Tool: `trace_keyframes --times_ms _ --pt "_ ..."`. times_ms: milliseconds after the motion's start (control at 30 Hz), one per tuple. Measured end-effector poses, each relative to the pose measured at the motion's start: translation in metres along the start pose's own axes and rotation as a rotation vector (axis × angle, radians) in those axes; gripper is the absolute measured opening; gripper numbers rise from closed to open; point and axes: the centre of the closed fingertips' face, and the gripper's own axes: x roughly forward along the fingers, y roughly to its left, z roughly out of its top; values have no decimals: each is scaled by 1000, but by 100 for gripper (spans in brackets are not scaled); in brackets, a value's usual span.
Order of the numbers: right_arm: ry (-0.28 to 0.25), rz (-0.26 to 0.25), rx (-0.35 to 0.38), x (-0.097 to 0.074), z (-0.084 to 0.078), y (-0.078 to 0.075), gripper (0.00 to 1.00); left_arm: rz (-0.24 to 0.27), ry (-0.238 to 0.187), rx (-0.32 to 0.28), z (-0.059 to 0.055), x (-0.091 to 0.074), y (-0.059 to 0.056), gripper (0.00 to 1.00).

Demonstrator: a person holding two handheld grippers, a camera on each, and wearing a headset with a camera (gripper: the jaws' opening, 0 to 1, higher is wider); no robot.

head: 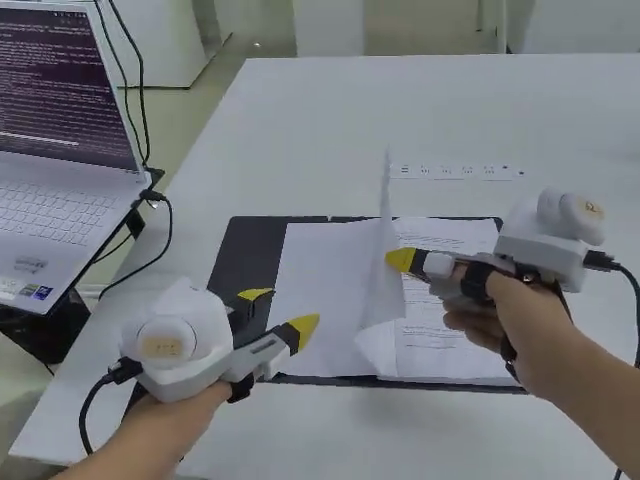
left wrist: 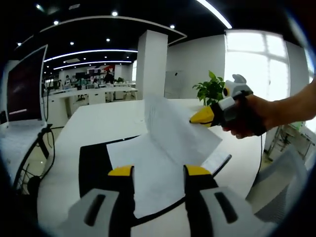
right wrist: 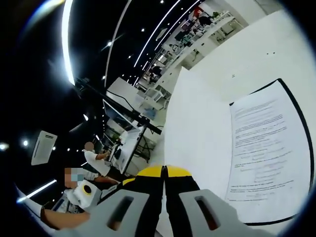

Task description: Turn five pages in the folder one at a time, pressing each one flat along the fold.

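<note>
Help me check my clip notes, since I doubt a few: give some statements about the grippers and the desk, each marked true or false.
1. The right gripper pinches a page lifted off the folder. True.
2. The left gripper is shut on the folder's edge. False: its jaws stand apart, gripping nothing.
3. The laptop is closed. False: it is open, with the screen lit.
4. A power strip lies beyond the folder. True.
</note>
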Motion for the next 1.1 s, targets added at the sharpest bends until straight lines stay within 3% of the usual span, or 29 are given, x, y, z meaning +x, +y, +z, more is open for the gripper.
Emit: trace_keyframes --times_ms 133,400,733,1100 --pt "33 -9 -27 22 -7 4 0 34 3 -8 -5 -17 16 38" --pt "72 -74 -101 60 -19 5 0 66 11 -14 -12 -34 29 37" --pt "168 -144 -135 97 -55 -11 0 83 23 -30 -20 -42 40 37" --pt "233 -172 -97 129 -91 -35 0 79 65 -48 -44 -44 48 36"
